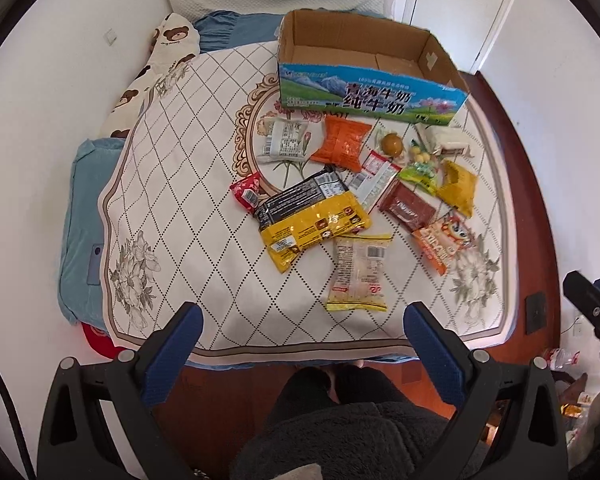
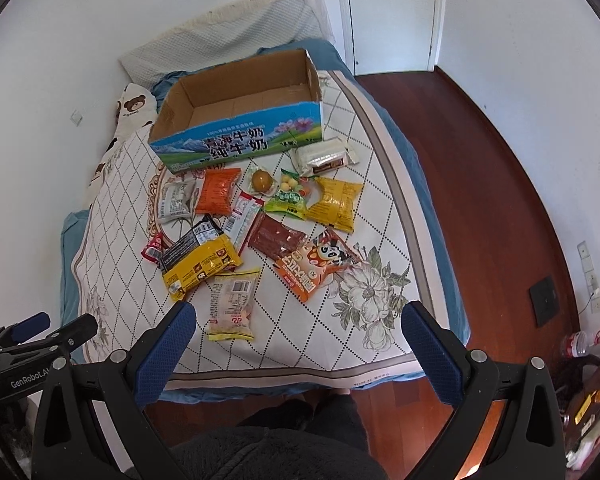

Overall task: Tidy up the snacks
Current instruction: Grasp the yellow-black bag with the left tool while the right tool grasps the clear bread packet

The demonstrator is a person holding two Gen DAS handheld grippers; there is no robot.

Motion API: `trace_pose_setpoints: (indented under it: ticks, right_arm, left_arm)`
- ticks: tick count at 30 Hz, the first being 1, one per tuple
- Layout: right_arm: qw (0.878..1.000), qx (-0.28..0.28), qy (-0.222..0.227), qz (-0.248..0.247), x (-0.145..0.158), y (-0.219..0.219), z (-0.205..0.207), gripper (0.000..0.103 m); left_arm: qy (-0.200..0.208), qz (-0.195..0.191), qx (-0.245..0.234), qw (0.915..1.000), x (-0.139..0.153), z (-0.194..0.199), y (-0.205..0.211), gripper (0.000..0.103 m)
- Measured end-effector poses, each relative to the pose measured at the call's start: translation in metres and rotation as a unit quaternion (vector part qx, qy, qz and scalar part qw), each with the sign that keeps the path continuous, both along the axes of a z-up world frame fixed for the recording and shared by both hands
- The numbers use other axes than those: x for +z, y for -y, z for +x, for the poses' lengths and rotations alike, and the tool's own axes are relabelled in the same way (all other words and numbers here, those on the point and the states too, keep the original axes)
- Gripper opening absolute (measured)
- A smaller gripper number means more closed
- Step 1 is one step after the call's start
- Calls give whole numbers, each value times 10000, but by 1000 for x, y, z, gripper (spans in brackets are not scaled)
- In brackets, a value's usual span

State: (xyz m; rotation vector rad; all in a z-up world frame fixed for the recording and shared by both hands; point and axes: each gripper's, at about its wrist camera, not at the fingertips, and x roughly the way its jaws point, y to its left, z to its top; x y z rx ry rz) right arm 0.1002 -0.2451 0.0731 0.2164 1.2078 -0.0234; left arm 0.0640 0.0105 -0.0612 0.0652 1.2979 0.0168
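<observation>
The right wrist view shows a dark wood floor (image 2: 480,184) and a white door (image 2: 392,12) at the upper right, plus the left gripper (image 2: 40,336) at the lower left edge; the left wrist view shows the blue bedding (image 1: 82,216) at centre left and only a sliver of the right gripper (image 1: 592,308) at the right edge. In its own view each gripper has its fingers spread wide, holding nothing, low in the frame. The small print on the wrappers is too blurred to read, and the person's dark-clad legs (image 2: 284,452) are cut off at the bottom. The cardboard box (image 1: 364,96), upper centre on the quilted cover (image 1: 188,168), is open and holds nothing. The snack packets (image 1: 312,224) lie scattered in front of it, some overlapping, mid-frame in both views.
</observation>
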Motion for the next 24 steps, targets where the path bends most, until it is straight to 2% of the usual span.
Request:
trace_pose_setpoints:
  ticks: [4, 6, 8, 13, 17, 22, 24]
  right_arm:
    - [9984, -156, -425, 338, -48, 6, 22, 103]
    - [9967, -204, -608, 502, -73, 7, 31, 103]
    - [9944, -208, -843, 597, -100, 5, 39, 103]
    - [9843, -118, -1448, 1004, -161, -4, 53, 103]
    - [9776, -107, -1776, 1124, -194, -17, 50, 103]
    - [9743, -189, -1966, 1084, -221, -43, 44, 103]
    - [9739, -241, -1980, 1079, -229, -55, 43, 103]
  left_arm:
    - [22, 627, -444, 9970, -36, 22, 1, 103]
    - [-37, 1036, -700, 9921, -56, 35, 0, 103]
    - [-178, 1188, -1042, 9873, -73, 48, 2, 103]
    - [-295, 1835, -1861, 9648, -105, 72, 16, 103]
    - [-385, 2189, -2716, 9364, -136, 90, 32, 103]
    - [-697, 2425, -3901, 8855, -187, 119, 45, 103]
    - [-886, 2377, -4304, 8663, -208, 130, 47, 103]
